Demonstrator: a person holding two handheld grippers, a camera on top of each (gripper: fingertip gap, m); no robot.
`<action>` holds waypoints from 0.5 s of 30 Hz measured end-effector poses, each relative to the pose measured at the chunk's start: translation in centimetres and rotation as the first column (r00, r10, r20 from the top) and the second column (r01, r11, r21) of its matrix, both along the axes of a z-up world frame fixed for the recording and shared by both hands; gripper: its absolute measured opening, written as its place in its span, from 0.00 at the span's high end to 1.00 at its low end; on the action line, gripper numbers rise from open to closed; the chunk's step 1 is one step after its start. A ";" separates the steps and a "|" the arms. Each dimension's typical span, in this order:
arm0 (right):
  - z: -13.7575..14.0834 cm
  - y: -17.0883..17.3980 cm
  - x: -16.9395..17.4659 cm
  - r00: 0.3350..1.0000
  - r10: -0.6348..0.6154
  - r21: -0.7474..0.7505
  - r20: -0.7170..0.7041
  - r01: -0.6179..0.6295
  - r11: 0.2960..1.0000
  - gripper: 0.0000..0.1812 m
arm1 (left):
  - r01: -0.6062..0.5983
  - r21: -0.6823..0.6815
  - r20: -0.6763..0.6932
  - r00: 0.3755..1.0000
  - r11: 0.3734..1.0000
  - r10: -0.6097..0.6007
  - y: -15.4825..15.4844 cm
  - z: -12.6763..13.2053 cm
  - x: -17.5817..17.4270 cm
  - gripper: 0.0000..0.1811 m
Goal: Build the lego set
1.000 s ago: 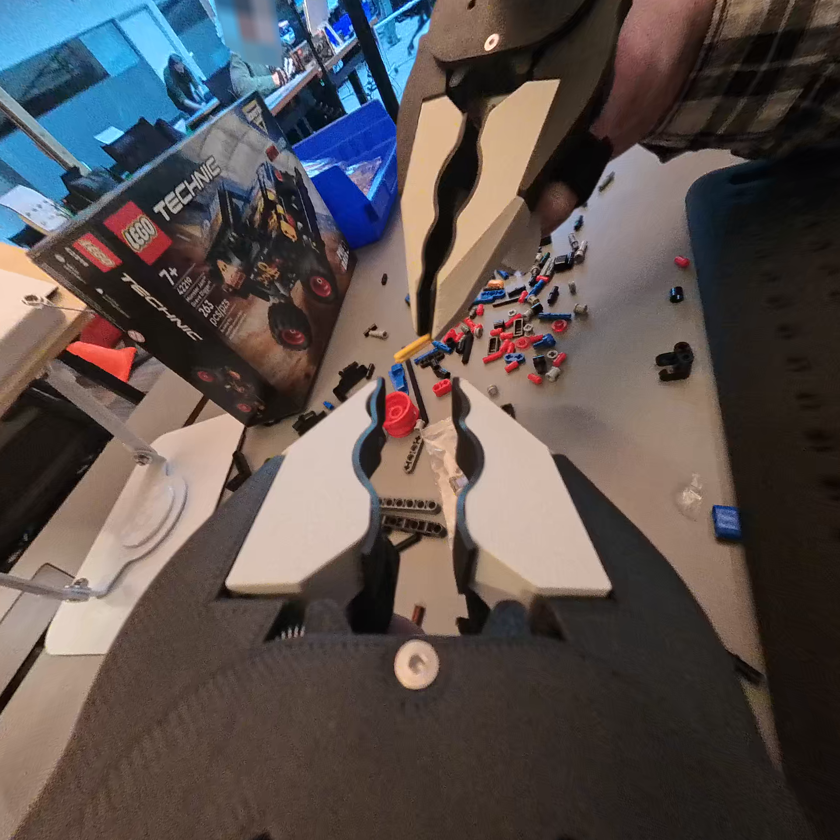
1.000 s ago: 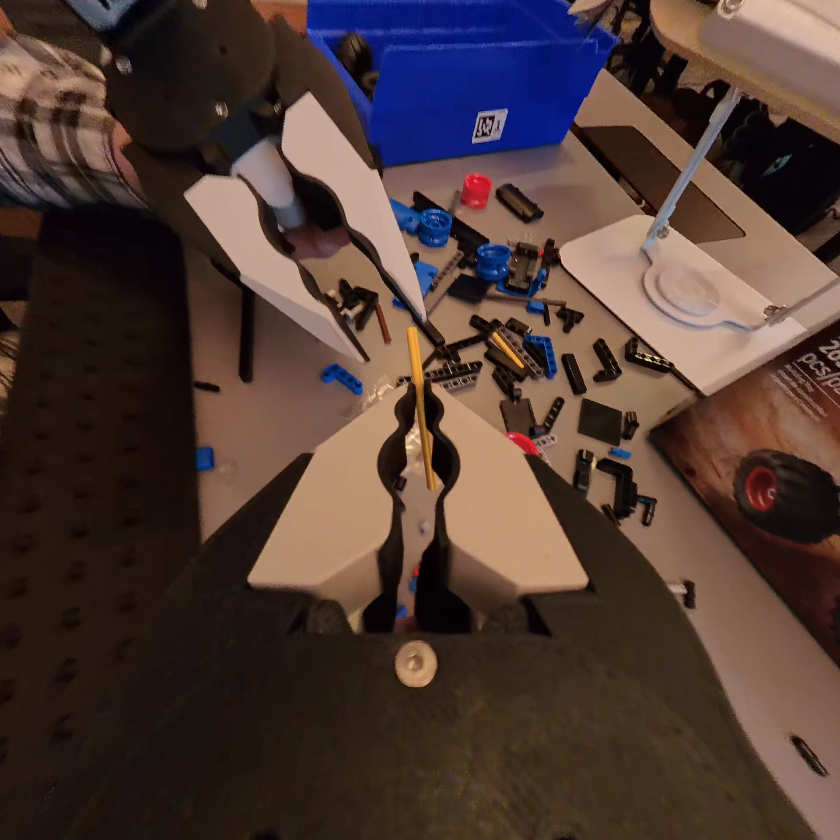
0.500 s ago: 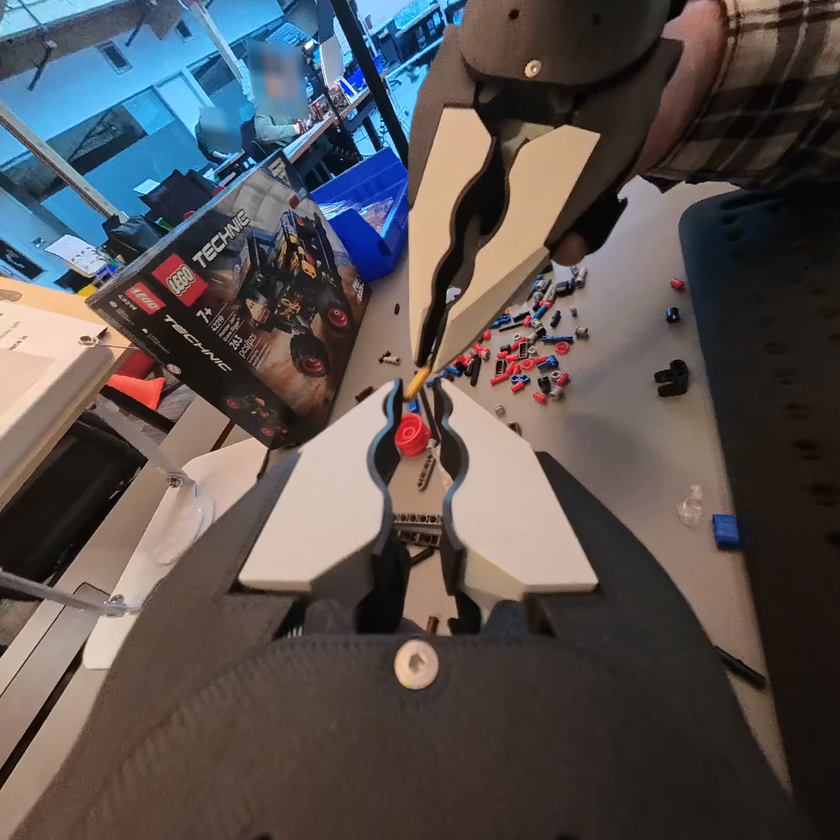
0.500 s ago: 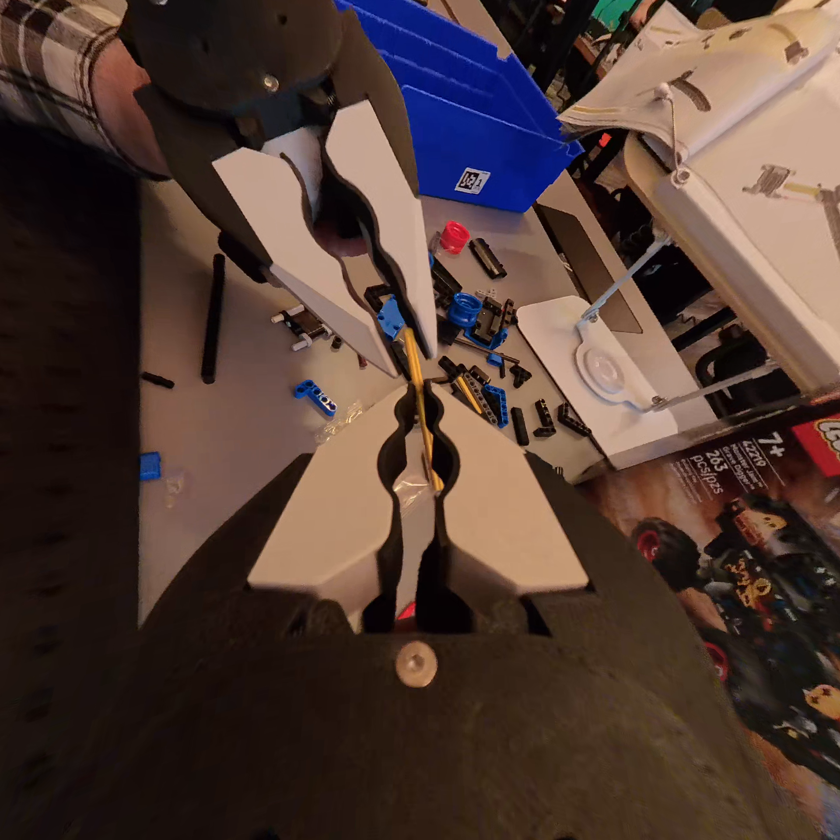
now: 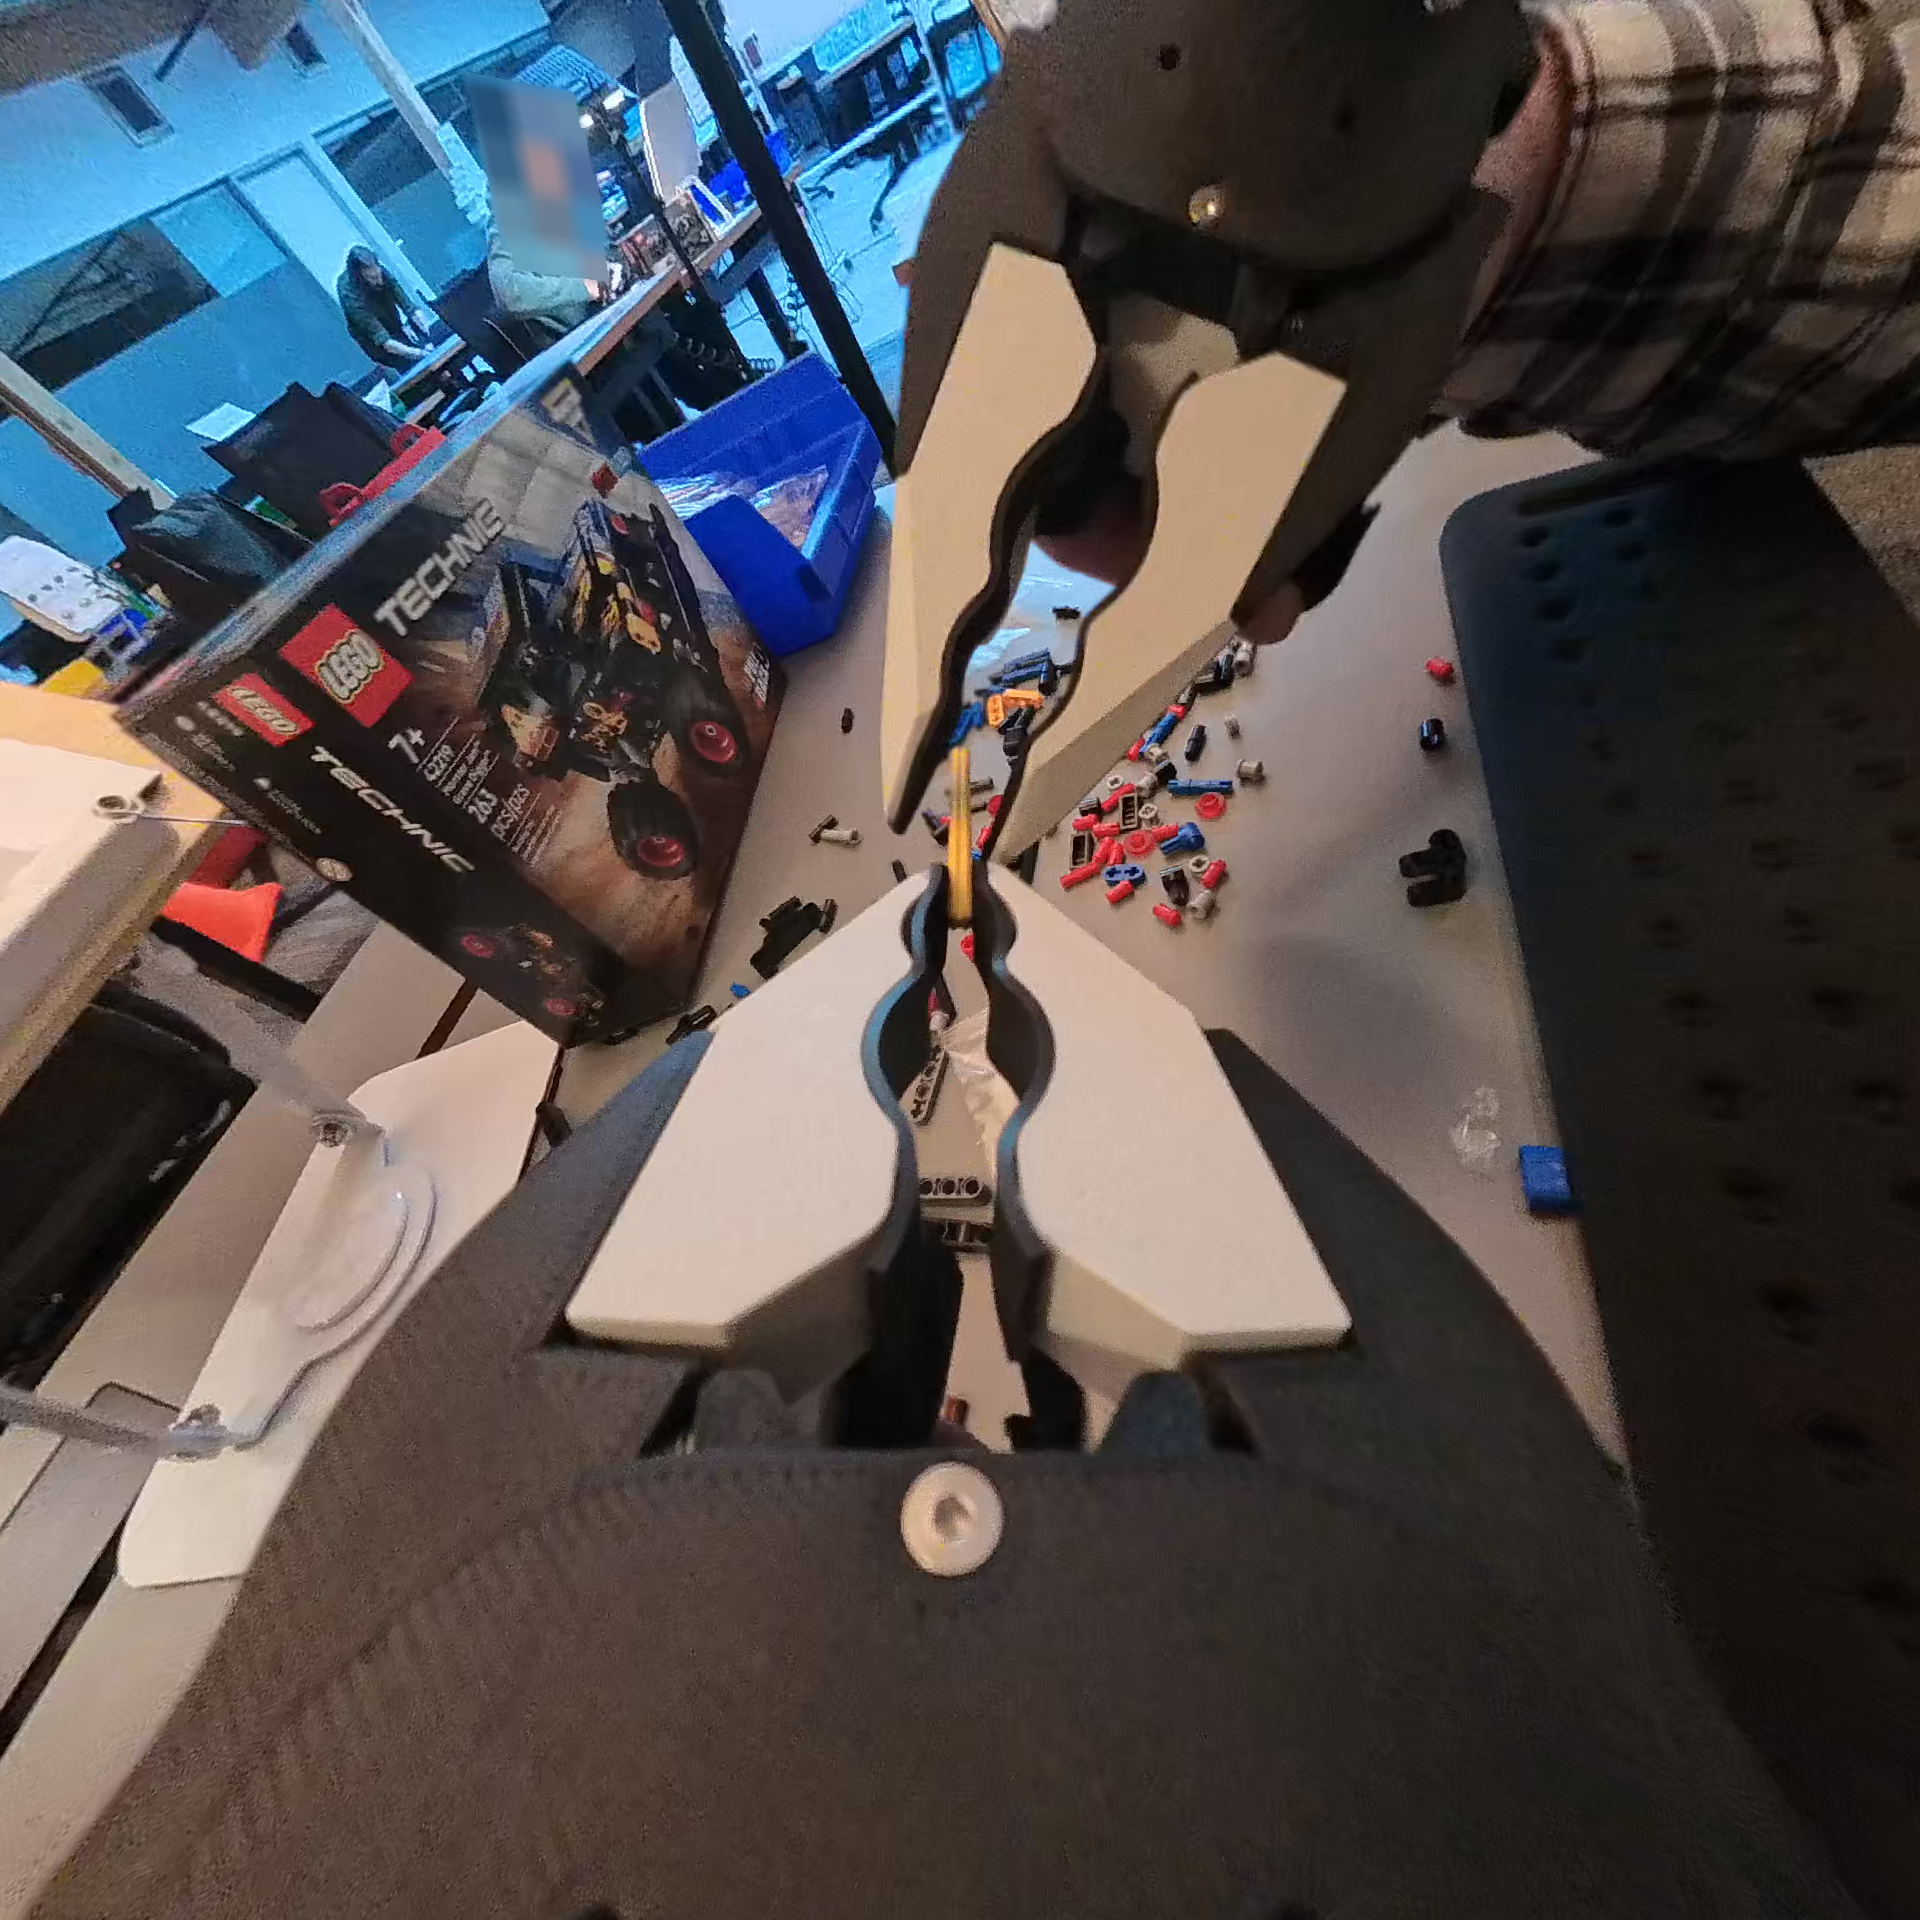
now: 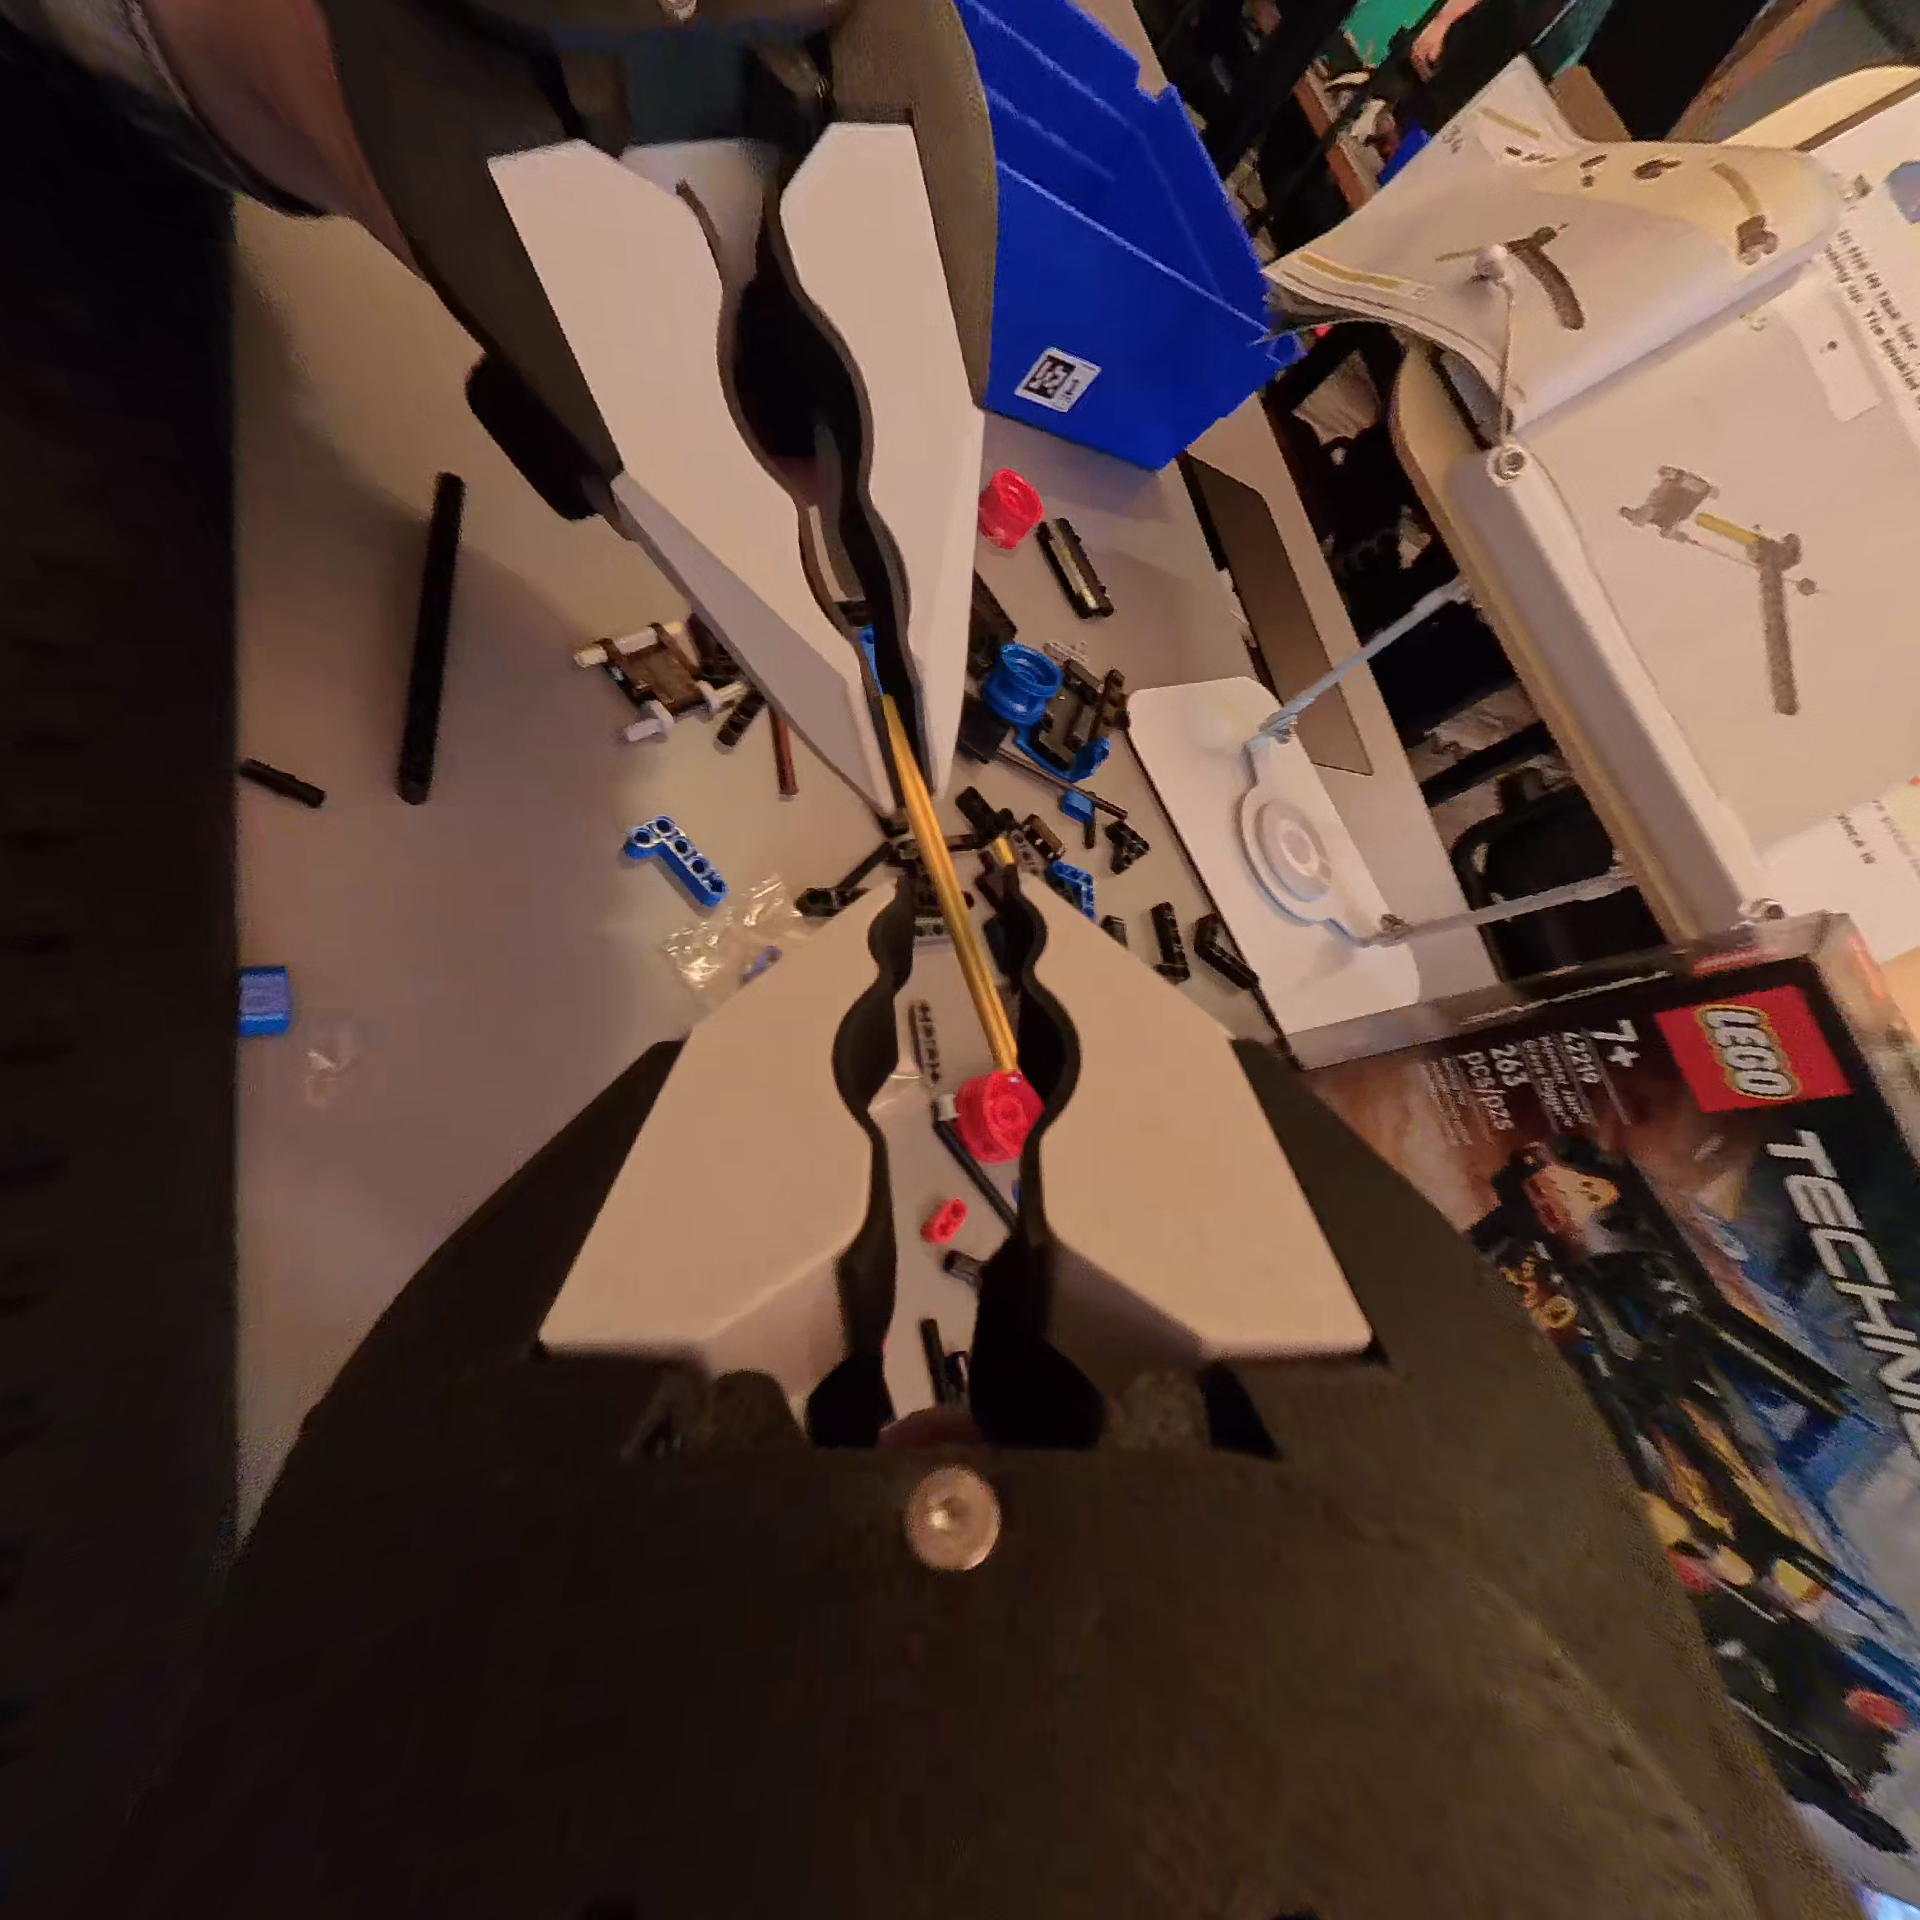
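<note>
step: rod handover | left claw (image 5: 961, 883) pinched tight on yellow rod (image 6: 940, 868), above counter (image 5: 1330, 997) | right claw (image 5: 951, 821) parted around it | I'd retreat straight along rod, no twisting.

thin yellow axle (image 6: 940, 873) pinched in left tongs (image 6: 902, 805)

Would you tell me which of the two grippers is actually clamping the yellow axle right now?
The left gripper: its tips pinch the yellow axle, while the right gripper has its fingers apart around it.
</note>
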State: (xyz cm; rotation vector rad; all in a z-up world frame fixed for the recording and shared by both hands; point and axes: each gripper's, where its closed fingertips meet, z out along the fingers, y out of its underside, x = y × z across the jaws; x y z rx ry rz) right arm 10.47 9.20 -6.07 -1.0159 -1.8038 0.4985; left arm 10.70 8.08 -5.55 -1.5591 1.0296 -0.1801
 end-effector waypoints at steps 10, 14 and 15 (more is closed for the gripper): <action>2.6 1.0 -0.1 0.985 -0.051 -0.093 -0.162 0.037 0.995 0.87 | -0.183 -0.067 0.370 0.908 0.981 0.194 0.9 8.8 -12.4 0.99; 1.9 1.6 -0.1 0.987 -0.068 -0.103 -0.146 0.054 0.993 0.87 | -0.103 -0.269 0.590 0.768 0.958 0.249 2.3 10.8 -20.6 0.99; 1.7 1.6 -0.2 0.988 -0.066 -0.110 -0.141 0.051 0.993 0.87 | -0.098 -0.296 0.627 0.731 0.950 0.271 3.0 10.8 -22.8 0.99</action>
